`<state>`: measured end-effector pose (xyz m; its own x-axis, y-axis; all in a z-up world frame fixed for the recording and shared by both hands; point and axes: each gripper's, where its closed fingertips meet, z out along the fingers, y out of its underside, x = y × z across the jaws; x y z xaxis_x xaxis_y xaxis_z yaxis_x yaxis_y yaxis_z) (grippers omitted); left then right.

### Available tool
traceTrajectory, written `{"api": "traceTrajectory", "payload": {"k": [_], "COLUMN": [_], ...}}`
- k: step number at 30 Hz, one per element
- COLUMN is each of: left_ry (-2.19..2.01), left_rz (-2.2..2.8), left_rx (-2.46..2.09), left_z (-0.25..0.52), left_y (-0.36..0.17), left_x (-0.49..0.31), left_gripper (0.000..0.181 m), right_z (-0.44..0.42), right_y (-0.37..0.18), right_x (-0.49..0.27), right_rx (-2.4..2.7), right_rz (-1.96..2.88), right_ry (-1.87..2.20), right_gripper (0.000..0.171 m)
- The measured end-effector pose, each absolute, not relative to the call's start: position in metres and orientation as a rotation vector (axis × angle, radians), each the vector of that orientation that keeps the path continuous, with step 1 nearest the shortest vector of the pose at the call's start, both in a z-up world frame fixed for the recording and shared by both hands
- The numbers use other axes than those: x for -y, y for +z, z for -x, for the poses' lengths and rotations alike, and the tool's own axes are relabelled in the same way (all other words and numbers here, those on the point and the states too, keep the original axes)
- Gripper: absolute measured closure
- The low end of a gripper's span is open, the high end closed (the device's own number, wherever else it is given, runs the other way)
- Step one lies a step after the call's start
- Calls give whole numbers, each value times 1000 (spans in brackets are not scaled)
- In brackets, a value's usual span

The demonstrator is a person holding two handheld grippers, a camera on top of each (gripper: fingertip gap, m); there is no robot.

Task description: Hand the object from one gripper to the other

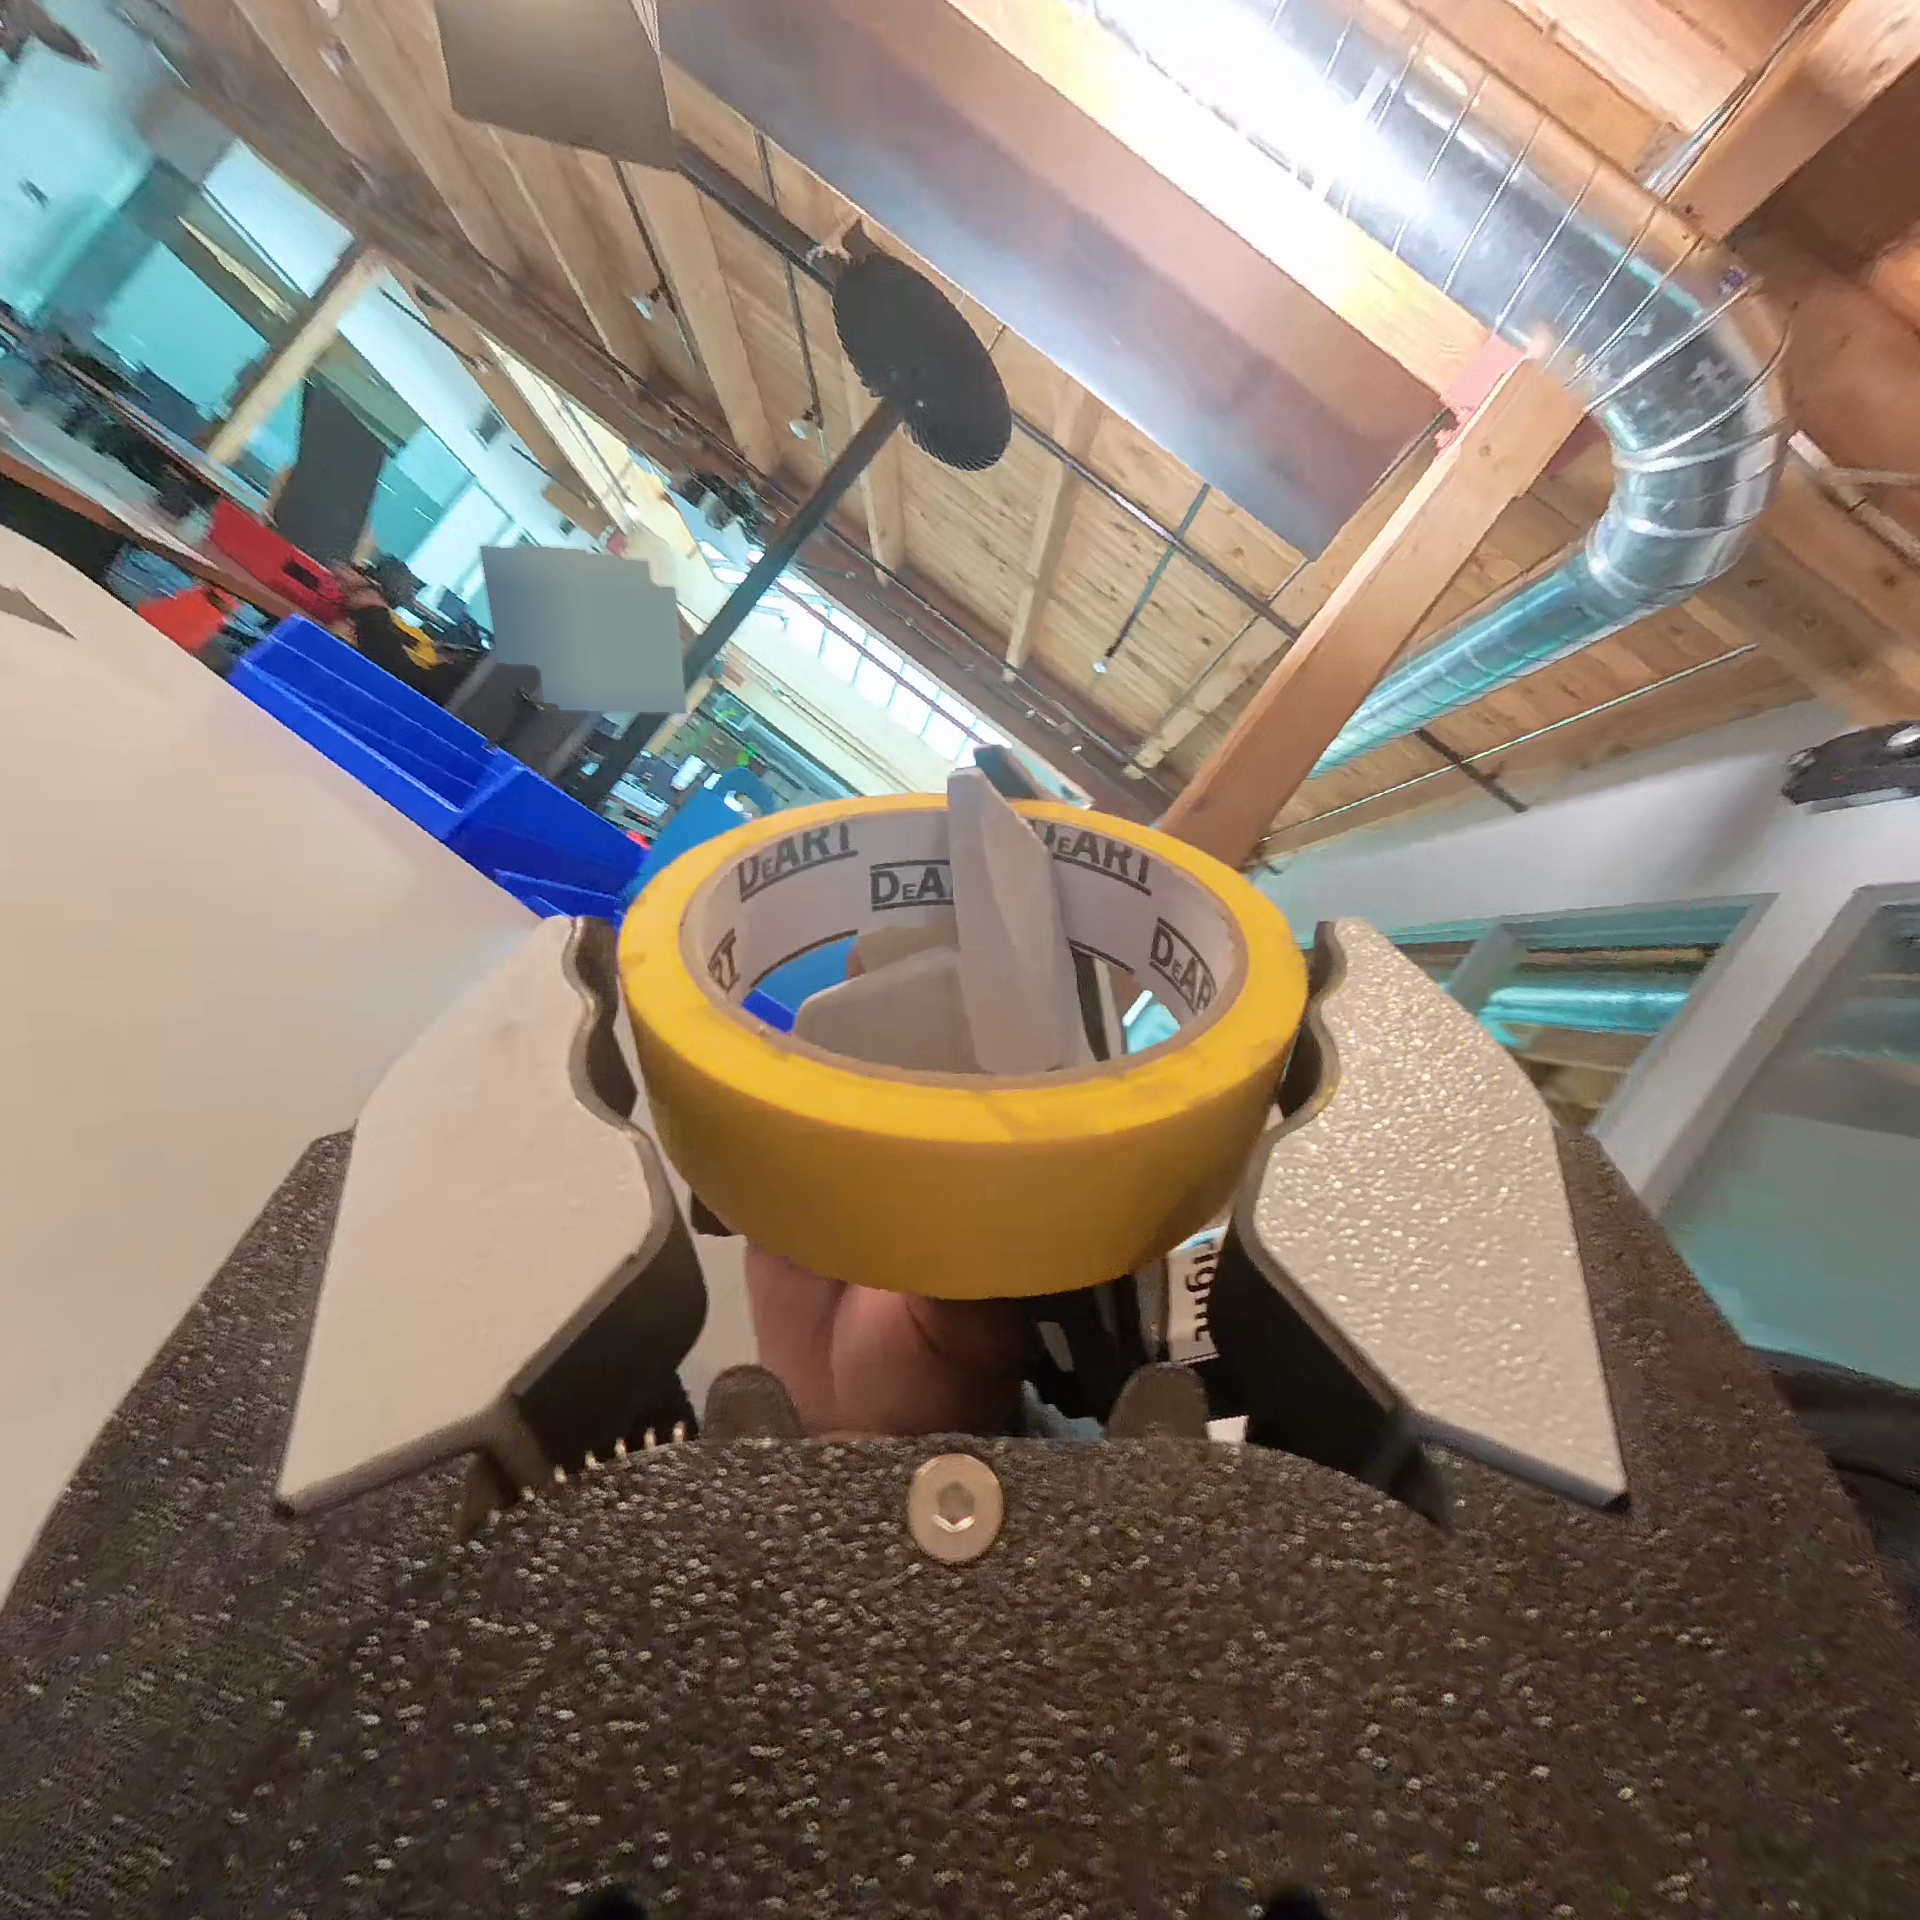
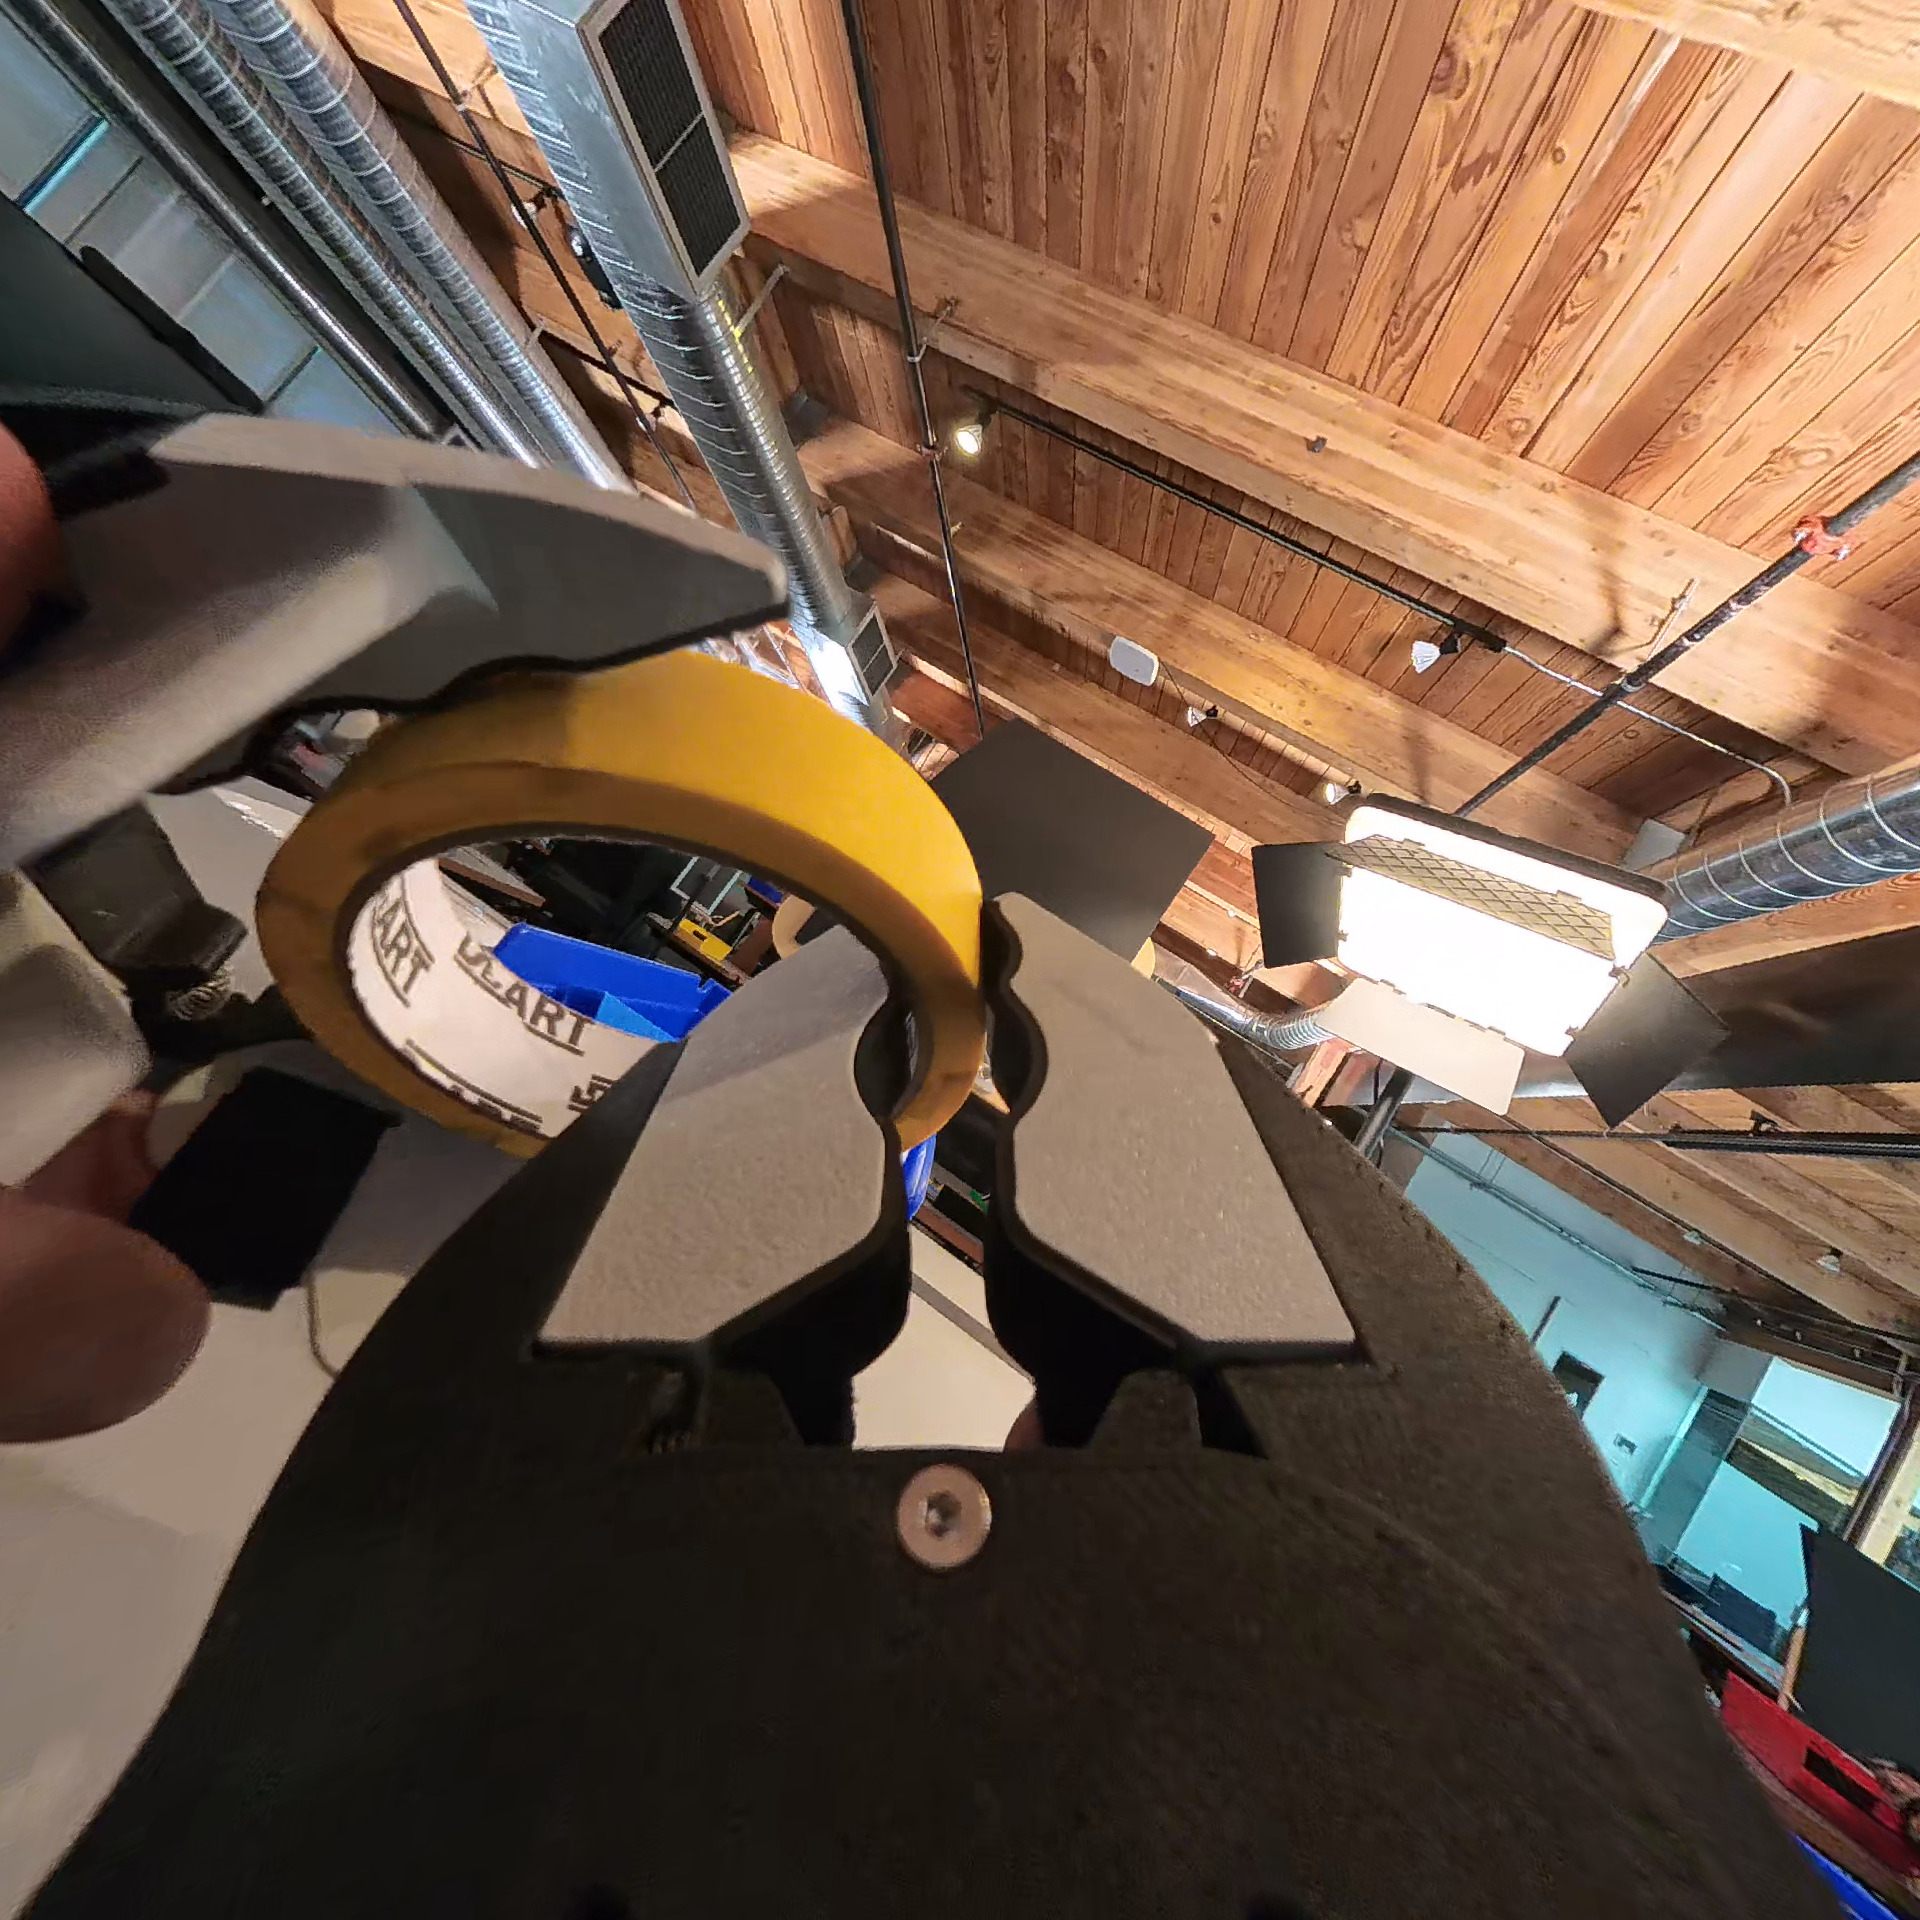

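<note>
A yellow tape roll (image 1: pixel 935 1164) with a white printed core sits between the two fingers of my left gripper (image 1: pixel 961 935), which press on its outer sides. My right gripper (image 2: pixel 935 935) is shut on the wall of the same roll (image 2: pixel 675 748), with one finger inside the hole and one outside. Its grey fingers (image 1: pixel 1008 935) show through the hole in the left wrist view. One left finger (image 2: pixel 416 582) lies on top of the roll in the right wrist view. Both grippers point up toward the ceiling.
A hand (image 1: pixel 862 1340) shows below the roll, and fingers (image 2: pixel 83 1320) show at the left edge. Blue bins (image 1: pixel 416 727) and a white surface (image 1: pixel 156 935) lie to the left. Overhead are wooden beams, metal ducts (image 1: pixel 1662 499) and a bright studio light (image 2: pixel 1475 925). The gap from one gripper's tips to the other's is roughly 4 cm.
</note>
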<state>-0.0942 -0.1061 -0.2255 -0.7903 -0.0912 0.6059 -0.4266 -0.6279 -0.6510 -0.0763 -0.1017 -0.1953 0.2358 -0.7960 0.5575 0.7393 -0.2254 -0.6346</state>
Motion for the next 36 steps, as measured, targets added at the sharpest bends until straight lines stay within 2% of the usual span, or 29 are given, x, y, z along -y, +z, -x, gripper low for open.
{"api": "traceTrajectory", "payload": {"k": [9, 19, 36], "left_ry": [2549, 2471, 2551], "left_rz": [-919, -868, -898], "left_rx": [1435, 1288, 1387], "left_z": [93, 99, 97], "left_y": [-231, -233, -231], "left_x": [109, 118, 112], "left_gripper": [57, 55, 56], "right_z": [76, 77, 80], "right_y": [-197, -194, -195], "right_x": [101, 103, 100], "right_rx": [-63, -68, -34], "right_rz": [1116, 1097, 1094], "right_ry": [-1422, -1456, -1432], "right_gripper": [160, 161, 161]}}
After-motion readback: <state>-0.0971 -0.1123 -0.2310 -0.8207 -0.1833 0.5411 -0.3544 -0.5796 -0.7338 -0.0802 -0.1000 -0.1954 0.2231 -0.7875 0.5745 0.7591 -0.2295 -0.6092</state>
